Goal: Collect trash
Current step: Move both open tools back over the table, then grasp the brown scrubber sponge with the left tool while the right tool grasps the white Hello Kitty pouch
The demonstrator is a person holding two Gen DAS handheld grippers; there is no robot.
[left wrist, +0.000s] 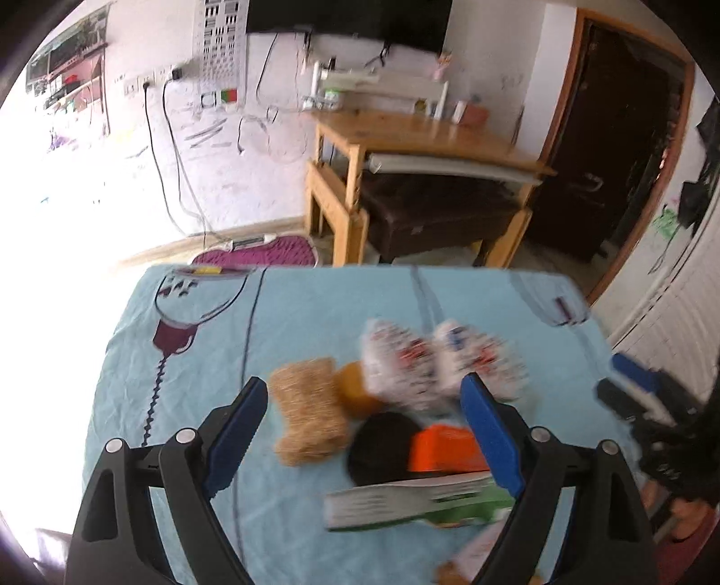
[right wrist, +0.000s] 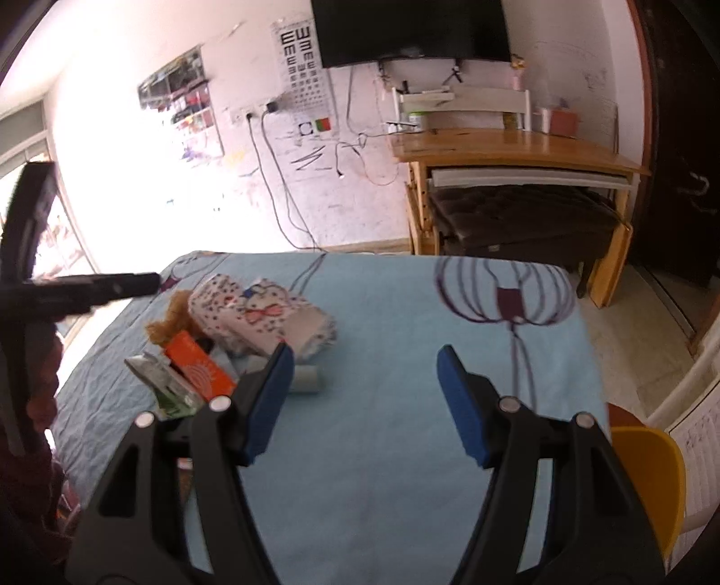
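Approach step: left gripper point(left wrist: 364, 405) and right gripper point(right wrist: 364, 387) both spread wide, empty. Next, probably close on orange box point(left wrist: 443, 447) mid-table point(right wrist: 405, 472).

Harsh daylight from the left washes out a scribbled white wall point(right wrist: 342, 211) hung with an eye chart point(right wrist: 302, 49) and dark television point(right wrist: 411, 29), above a wooden desk point(right wrist: 508, 146) beside a dark door point(left wrist: 616, 148), with a pale-blue-clothed surface point(right wrist: 382, 450) in front.
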